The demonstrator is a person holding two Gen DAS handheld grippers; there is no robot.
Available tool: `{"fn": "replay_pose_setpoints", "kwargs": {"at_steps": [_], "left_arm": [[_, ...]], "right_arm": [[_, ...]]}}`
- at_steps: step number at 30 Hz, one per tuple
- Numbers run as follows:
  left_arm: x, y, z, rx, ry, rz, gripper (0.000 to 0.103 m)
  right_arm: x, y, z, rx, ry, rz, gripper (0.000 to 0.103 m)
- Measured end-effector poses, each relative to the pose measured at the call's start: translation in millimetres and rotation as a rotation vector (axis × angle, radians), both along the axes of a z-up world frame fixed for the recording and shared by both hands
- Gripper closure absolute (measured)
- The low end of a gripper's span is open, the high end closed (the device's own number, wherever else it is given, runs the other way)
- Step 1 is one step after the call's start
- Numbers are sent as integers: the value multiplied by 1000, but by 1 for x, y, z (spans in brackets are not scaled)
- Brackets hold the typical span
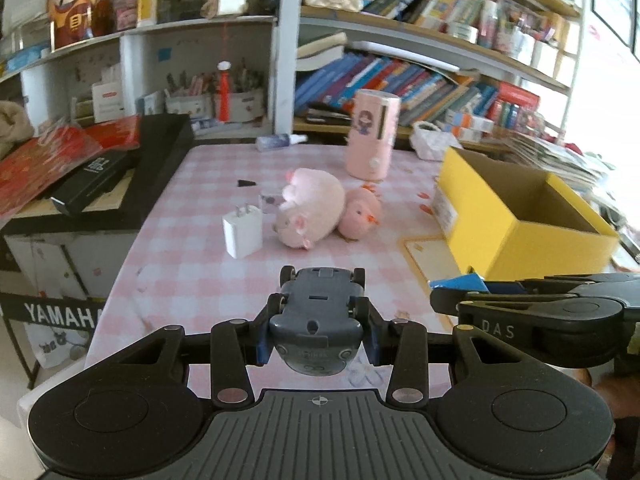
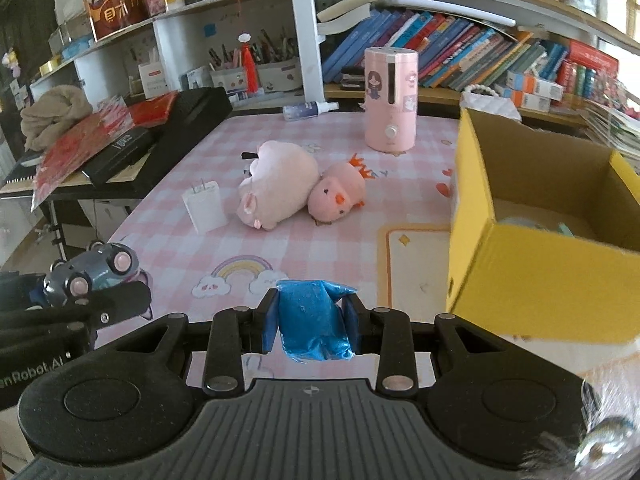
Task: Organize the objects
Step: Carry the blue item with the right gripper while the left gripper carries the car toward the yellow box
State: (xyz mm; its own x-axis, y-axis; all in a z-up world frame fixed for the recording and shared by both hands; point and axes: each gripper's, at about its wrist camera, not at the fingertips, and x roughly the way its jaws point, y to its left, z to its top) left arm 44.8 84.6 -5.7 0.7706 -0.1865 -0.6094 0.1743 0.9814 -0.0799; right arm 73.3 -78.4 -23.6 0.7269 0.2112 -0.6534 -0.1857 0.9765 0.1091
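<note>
Left gripper (image 1: 318, 330) pinches a grey toy car (image 1: 318, 316), right gripper (image 2: 310, 326) a blue packet (image 2: 314, 322), beside the yellow box (image 2: 520, 272); either could slip short of it

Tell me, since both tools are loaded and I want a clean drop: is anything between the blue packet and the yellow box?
Nothing visible. The right tool holds the blue packet beside the yellow box; only bare tablecloth lies between, and the box's top is open.
</note>
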Motion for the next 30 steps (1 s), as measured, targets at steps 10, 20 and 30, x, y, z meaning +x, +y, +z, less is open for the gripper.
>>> {"fn": "replay_pose_setpoints", "kwargs": {"at_steps": [10,20,30], "left_arm": [[-37,-16,-4,17,13,-122,63],[-55,-41,-4,22,13,-259,63],[-53,-69,-5,21,10,-351,63]], "right_arm": [[-58,-16,-5,25,5,-110,72],[-104,-46,-10,41,28,-261,72],[-122,-71,-10,37,31,-357,72]]}}
